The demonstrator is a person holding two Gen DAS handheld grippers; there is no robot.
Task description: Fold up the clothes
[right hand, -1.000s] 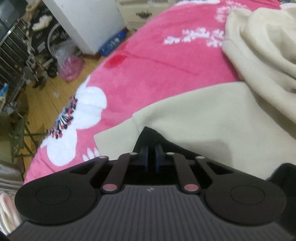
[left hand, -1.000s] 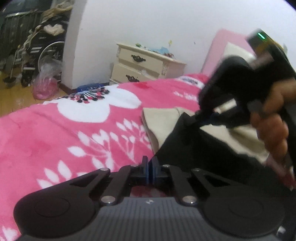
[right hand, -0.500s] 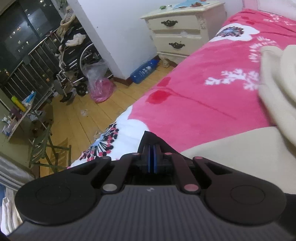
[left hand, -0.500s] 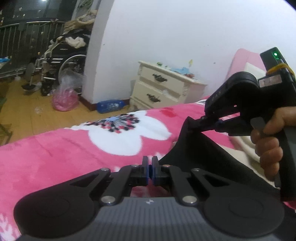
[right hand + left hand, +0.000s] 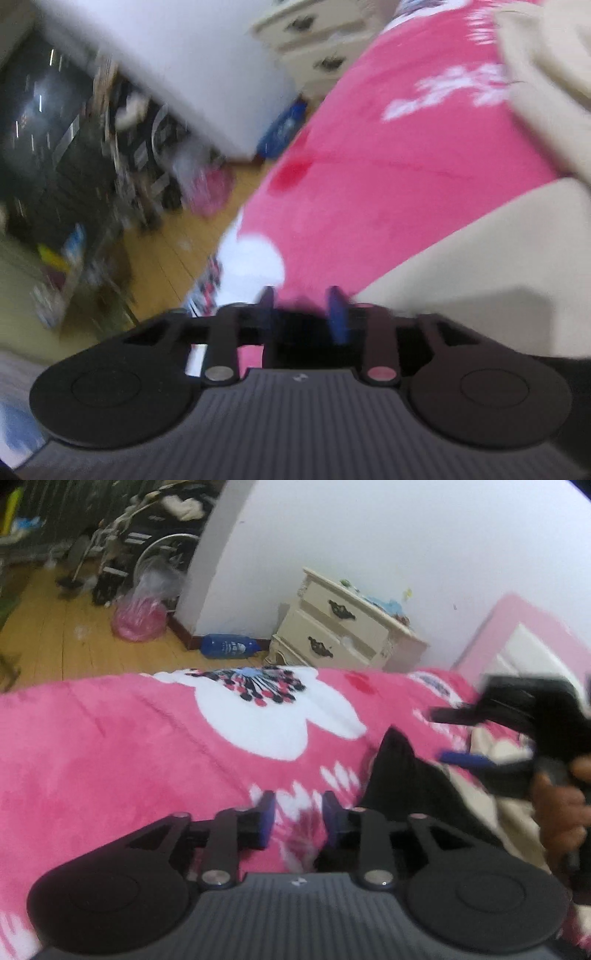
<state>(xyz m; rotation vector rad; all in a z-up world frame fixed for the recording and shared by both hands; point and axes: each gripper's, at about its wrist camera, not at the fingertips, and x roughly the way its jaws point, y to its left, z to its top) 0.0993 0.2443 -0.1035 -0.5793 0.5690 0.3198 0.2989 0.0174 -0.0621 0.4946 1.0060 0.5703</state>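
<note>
Our left tongs (image 5: 298,821) are opening over the pink bed cover (image 5: 147,746); nothing lies between the blue pads, only the cover shows in the gap. Our right tongs (image 5: 303,314) are likewise opening, with no cloth pressed by the pads. The black garment (image 5: 406,786) lies on the bed just right of the left tongs, one corner peaked upward, against the cream garment (image 5: 480,266). A hand (image 5: 561,812) grips the right tool.
</note>
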